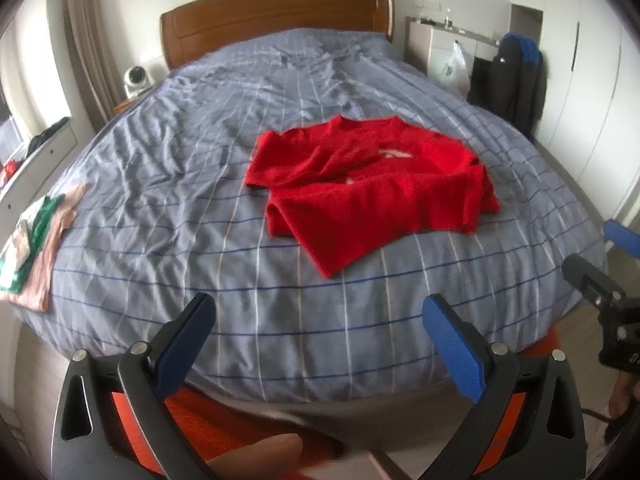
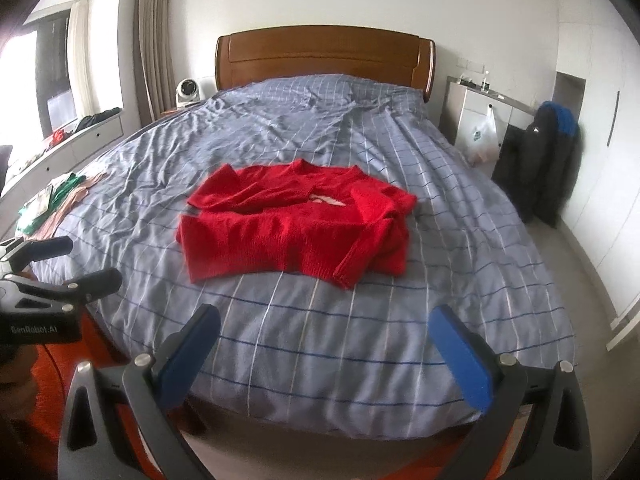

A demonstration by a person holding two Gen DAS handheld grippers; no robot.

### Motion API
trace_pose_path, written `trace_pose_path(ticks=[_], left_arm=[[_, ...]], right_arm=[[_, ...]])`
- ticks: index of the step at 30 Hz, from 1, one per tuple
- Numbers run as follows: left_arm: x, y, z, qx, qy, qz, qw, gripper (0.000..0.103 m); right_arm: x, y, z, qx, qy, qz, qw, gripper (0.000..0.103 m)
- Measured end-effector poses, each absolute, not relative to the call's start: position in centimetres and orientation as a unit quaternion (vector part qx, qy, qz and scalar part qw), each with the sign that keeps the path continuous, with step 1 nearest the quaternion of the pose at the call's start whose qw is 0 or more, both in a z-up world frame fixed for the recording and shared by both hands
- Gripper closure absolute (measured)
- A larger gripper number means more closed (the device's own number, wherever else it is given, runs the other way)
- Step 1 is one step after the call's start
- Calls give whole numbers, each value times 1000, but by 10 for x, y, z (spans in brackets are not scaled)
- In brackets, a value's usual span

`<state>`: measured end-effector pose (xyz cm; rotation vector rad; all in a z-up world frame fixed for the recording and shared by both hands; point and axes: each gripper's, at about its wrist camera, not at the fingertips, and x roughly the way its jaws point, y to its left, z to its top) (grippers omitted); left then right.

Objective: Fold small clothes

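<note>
A red knit sweater (image 1: 368,192) (image 2: 296,228) lies partly folded on the blue checked bed cover (image 1: 200,184) (image 2: 460,216), sleeves crossed over its body. My left gripper (image 1: 320,312) hangs open above the foot of the bed, well short of the sweater, nothing between its blue pads. My right gripper (image 2: 324,324) is also open and empty, over the bed's near edge. Each gripper shows at the edge of the other's view: the right gripper (image 1: 596,276) at far right, the left gripper (image 2: 76,260) at far left.
A stack of folded clothes (image 1: 36,240) (image 2: 56,204), green on pink, lies at the bed's left edge. Wooden headboard (image 2: 324,56) at the back. A dark jacket (image 2: 540,160) and plastic bag (image 2: 482,136) stand right of the bed. A thumb (image 1: 260,456) shows below.
</note>
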<state>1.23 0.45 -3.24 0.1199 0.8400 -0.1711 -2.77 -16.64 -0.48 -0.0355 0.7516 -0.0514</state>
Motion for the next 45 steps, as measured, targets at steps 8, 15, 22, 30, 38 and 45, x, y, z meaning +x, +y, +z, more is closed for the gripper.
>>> trace_pose_path(ticks=[8,15,22,30,38,45], left_arm=[[26,2,-41,57,414,-86,904,0],[31,2,-42,62,413,-88,904,0],[30,0,-39,62,406,-92,907,0],[23,0,-50,61,419,-96,901,0],[23,16,-50,35,420,-81,903,0],[102,36,-103,13,466,-93,880,1]], right_arm=[[-4,-170,-15,-14,381,-24,924,0],[11,-170,-16,3,381,-22,924,0],[16,-169,-17,11,381,-20,924,0],[8,-168,-29,17,397,-16,918,0],[-6,-170,-18,12,377,-34,926,0],[15,-205,-36,33,362,-6,931,0]])
